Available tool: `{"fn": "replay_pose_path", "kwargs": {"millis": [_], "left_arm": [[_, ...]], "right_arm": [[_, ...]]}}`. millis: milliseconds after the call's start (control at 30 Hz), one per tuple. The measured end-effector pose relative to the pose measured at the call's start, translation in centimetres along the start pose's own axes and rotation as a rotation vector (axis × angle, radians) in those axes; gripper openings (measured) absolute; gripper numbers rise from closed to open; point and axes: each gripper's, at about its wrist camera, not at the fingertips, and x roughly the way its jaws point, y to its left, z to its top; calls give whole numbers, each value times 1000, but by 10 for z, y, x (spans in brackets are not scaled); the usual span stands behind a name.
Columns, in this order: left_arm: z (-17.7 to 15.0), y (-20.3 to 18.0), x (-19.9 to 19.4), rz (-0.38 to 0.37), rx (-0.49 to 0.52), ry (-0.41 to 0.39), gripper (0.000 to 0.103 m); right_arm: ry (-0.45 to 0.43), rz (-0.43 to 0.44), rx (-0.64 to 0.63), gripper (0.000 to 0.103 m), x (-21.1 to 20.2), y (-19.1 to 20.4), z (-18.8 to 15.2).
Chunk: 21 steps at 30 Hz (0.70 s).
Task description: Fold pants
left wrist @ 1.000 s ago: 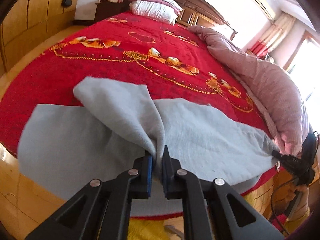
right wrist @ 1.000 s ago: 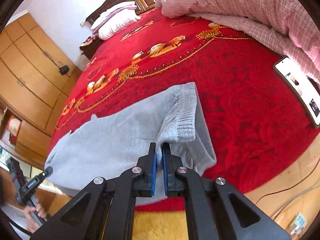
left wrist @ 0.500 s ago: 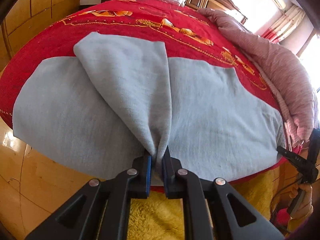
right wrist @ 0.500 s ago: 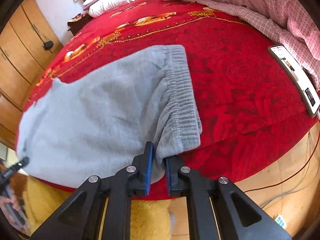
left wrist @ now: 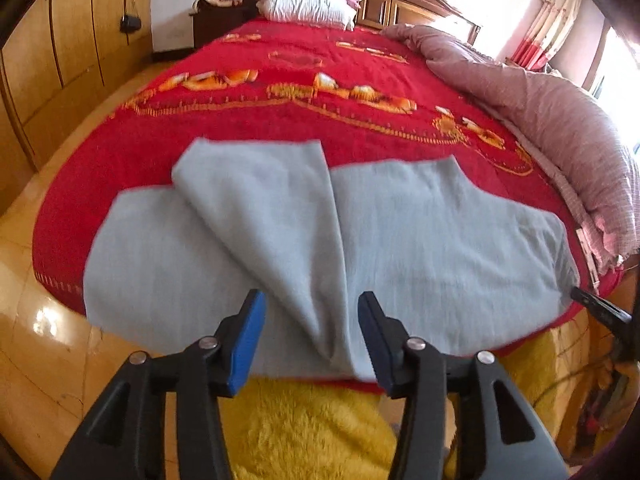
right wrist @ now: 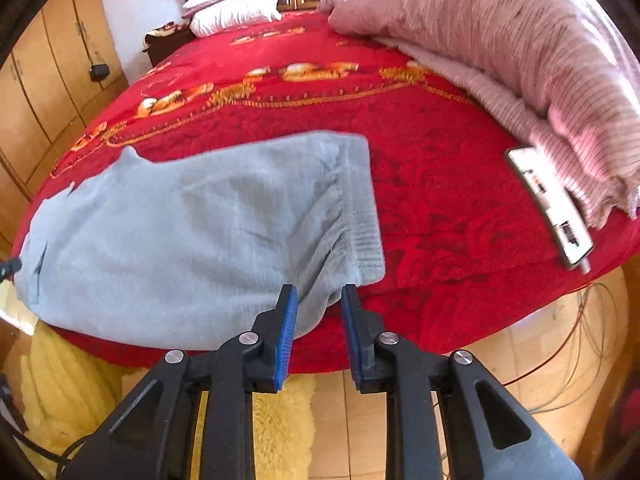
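The grey pants lie spread across the near end of the bed, on its red cover, with one leg folded over at a slant so its cuff points away from the fingers.

The left gripper has just been opening: its fingers stand well apart, and the narrow end of the folded leg lies loose between them at the bed's edge, pressed by neither pad.

The right gripper has also just been opening. Its fingers are a little apart, with the pants' near corner below the waistband sitting in the gap. The pads do not press it.

Right of the right fingers a phone lies on the cover, just beside a pink quilt. A yellow rug covers the floor below the left fingers.
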Motion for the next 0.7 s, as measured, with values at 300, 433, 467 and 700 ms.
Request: {"fn": "replay_pose_path", "kwargs": {"millis": [300, 433, 467, 700], "left_arm": [[70, -19, 54, 65, 8, -1, 56], [91, -28, 77, 153, 42, -49, 56], [94, -30, 84, 173, 52, -45, 56], [102, -25, 129, 267, 70, -2, 56]], "right_arm": [[-32, 36, -20, 32, -6, 18, 21], [-24, 51, -34, 35, 11, 29, 23], [-14, 56, -32, 35, 17, 30, 22], [36, 83, -1, 37, 62, 34, 4]]}}
